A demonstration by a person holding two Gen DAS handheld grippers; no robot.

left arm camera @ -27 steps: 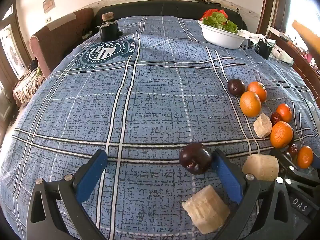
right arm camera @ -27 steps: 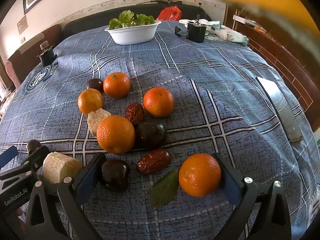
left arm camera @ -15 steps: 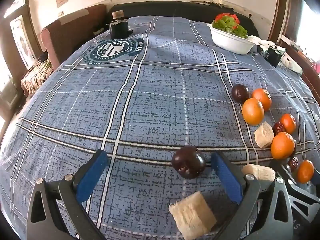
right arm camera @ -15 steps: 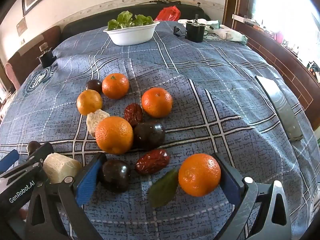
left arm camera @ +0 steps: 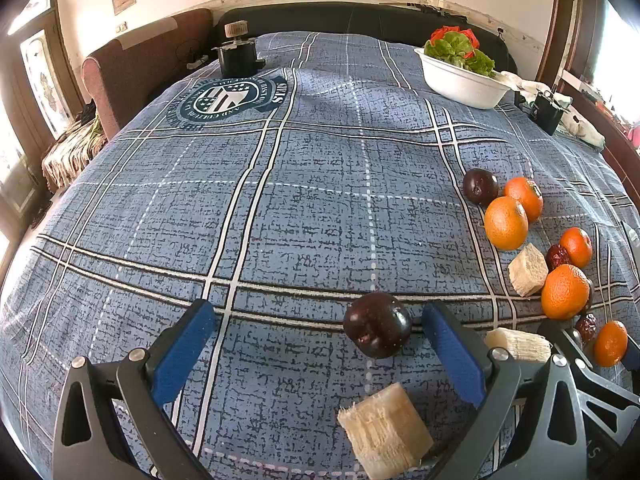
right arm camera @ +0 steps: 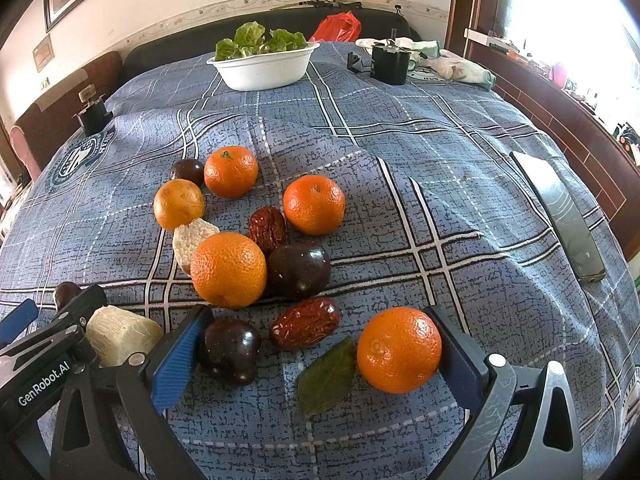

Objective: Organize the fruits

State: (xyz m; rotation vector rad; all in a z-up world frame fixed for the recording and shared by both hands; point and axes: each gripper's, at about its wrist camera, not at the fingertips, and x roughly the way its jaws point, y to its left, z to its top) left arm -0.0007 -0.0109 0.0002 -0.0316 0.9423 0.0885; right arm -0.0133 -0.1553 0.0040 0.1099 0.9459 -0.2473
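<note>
The left tool (left arm camera: 318, 350) is wide apart over the blue checked bed (left arm camera: 280, 208). Its view has swung since before: the dark plum (left arm camera: 378, 330) that was touching the right blue pad now sits a little away from it, still between the pads. A pale chunk (left arm camera: 386, 432) lies just in front.

The right tool (right arm camera: 318, 356) is wide apart too and has hardly moved. An orange (right arm camera: 399, 350) lies against its right pad, a dark plum (right arm camera: 231, 351) beside its left pad, with a red date (right arm camera: 305, 328) and a green leaf (right arm camera: 328, 376) between. More fruit lies near. The yellow blur from before is gone.
</note>
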